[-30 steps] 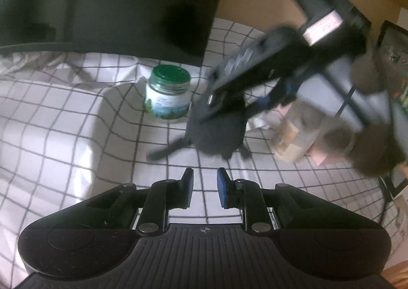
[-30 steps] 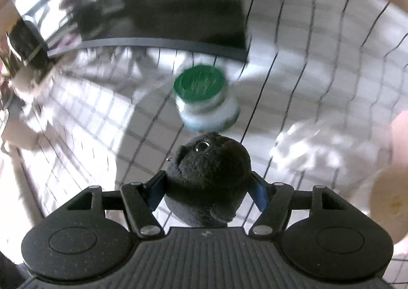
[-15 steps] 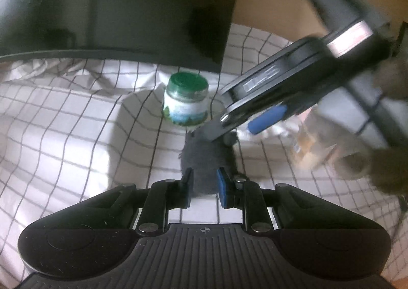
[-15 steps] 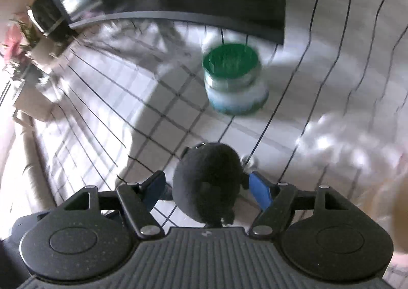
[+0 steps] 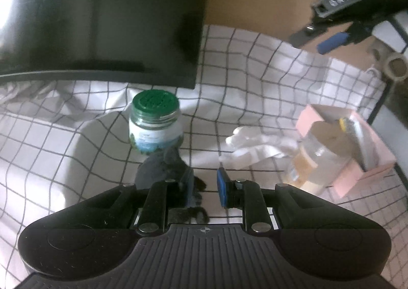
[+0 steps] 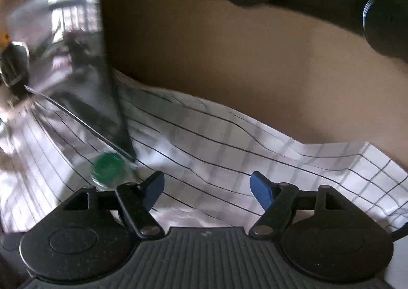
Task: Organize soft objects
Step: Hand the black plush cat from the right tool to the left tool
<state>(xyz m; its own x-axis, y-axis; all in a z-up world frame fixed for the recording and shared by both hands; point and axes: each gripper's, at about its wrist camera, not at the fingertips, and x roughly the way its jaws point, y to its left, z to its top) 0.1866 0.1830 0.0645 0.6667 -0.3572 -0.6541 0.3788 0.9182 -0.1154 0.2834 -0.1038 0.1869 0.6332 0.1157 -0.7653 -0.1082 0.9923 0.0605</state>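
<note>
A dark grey plush toy (image 5: 159,168) lies on the white checked cloth (image 5: 51,151), just in front of a green-lidded jar (image 5: 154,123). My left gripper (image 5: 205,188) hangs low over the toy with a narrow gap between its blue pads. Its left finger (image 5: 188,187) covers the toy's right side, and only a bit of dark fur shows in the gap. Nothing is pressed between the pads. My right gripper (image 6: 206,189) is up in the air, wide open and empty. It also shows in the left wrist view as the right gripper (image 5: 316,39) at the top right.
A black monitor (image 5: 102,16) stands behind the jar. To the right lie a crumpled white cloth (image 5: 255,146), a clear jar (image 5: 318,159) and a pink box (image 5: 357,151). A tape roll (image 5: 396,64) sits far right. The green-lidded jar (image 6: 109,169) appears blurred below the right gripper.
The right gripper opened, left the plush toy on the cloth and rose away to the upper right. The left gripper moved forward over the toy, its gap unchanged.
</note>
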